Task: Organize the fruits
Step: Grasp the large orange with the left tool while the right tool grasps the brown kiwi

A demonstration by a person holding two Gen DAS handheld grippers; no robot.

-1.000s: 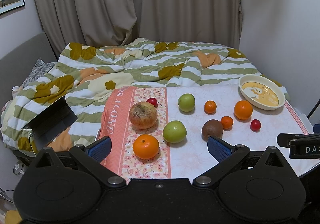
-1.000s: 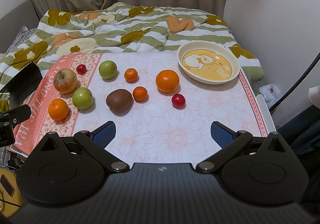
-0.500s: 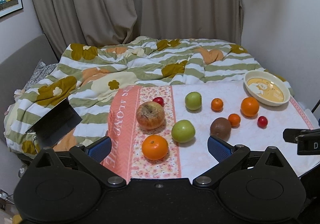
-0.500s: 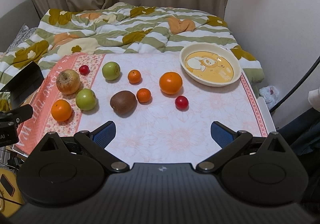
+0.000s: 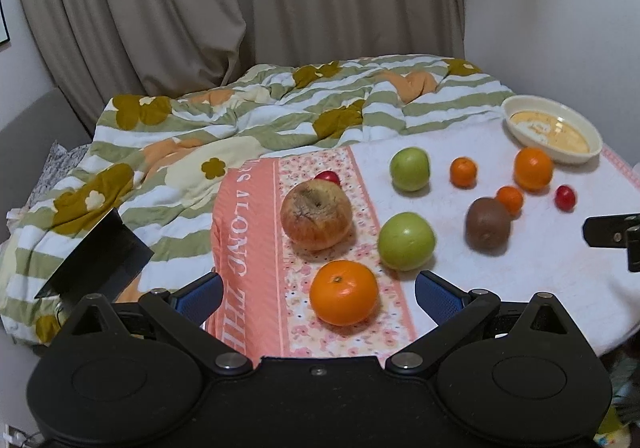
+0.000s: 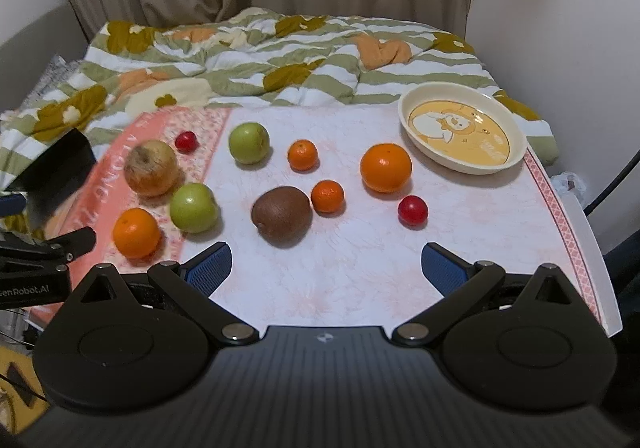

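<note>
Both pairs of fingers are spread wide and holding nothing: left gripper (image 5: pixel 318 294) hangs just short of the nearest orange (image 5: pixel 344 298), right gripper (image 6: pixel 325 268) just short of the kiwi (image 6: pixel 281 215). Nothing blocks either path; the cloth-covered table (image 6: pixel 360 288) is bare right in front of the right gripper. Against a second ago, the left gripper has pushed in closer and swung left. Count time: two big oranges, two small mandarins (image 6: pixel 303 155), two green apples (image 6: pixel 194 207), one wrinkled brownish apple (image 6: pixel 151 167), one kiwi, two little red fruits (image 6: pixel 413 210). Farthest right, the cream bowl (image 6: pixel 516 156) sits with no fruit in it; the striped quilt (image 6: pixel 256 60) lies behind the table.
</note>
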